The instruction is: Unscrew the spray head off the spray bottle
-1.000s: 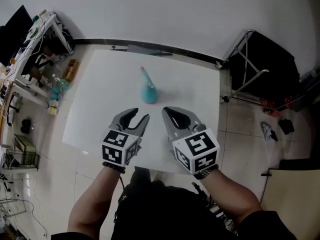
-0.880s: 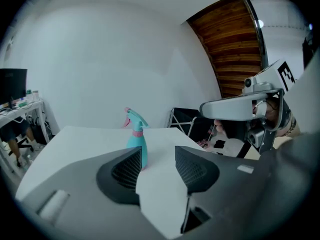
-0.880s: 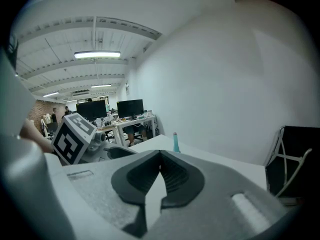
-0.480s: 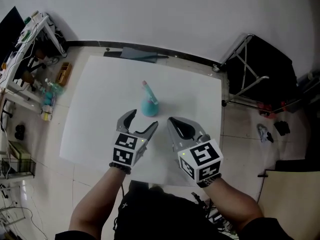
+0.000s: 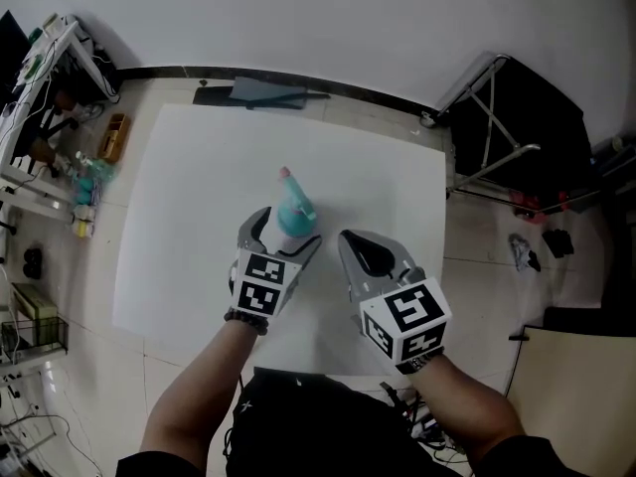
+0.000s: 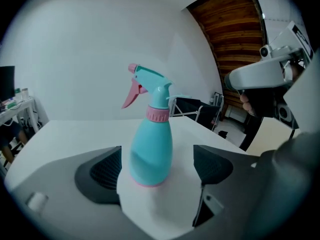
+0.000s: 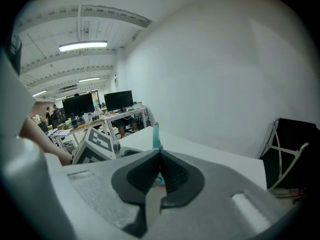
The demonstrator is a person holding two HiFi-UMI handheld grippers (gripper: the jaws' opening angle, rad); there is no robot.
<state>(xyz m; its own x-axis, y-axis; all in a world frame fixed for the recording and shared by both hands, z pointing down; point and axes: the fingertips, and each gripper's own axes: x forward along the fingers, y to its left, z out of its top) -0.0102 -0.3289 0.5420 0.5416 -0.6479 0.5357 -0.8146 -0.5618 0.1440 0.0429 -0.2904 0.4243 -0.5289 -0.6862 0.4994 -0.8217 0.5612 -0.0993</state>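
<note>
A teal spray bottle [image 5: 295, 214] with a pink trigger and a pink collar [image 6: 157, 114] stands upright on the white table [image 5: 179, 217]. My left gripper [image 5: 288, 230] is open. Its jaws have just been opening, and they now flank the bottle's body [image 6: 151, 146] low down. The pads [image 6: 103, 170] stay clear of it on both sides. The teal spray head [image 6: 151, 80] points left in the left gripper view. My right gripper [image 5: 351, 238] is shut and empty, just right of the bottle. In the right gripper view the bottle [image 7: 156, 133] peeks over the closed jaw tips [image 7: 160, 155].
A black folding stand [image 5: 502, 117] sits off the table's right side. Cluttered desks [image 5: 55, 78] line the left. A dark flat item [image 5: 263, 94] lies by the table's far edge. The left gripper's marker cube [image 7: 97, 144] shows in the right gripper view.
Both grippers have moved forward toward the bottle. The left jaws have spread wide, and the bottle now stands between them. The right jaws have stayed shut.
</note>
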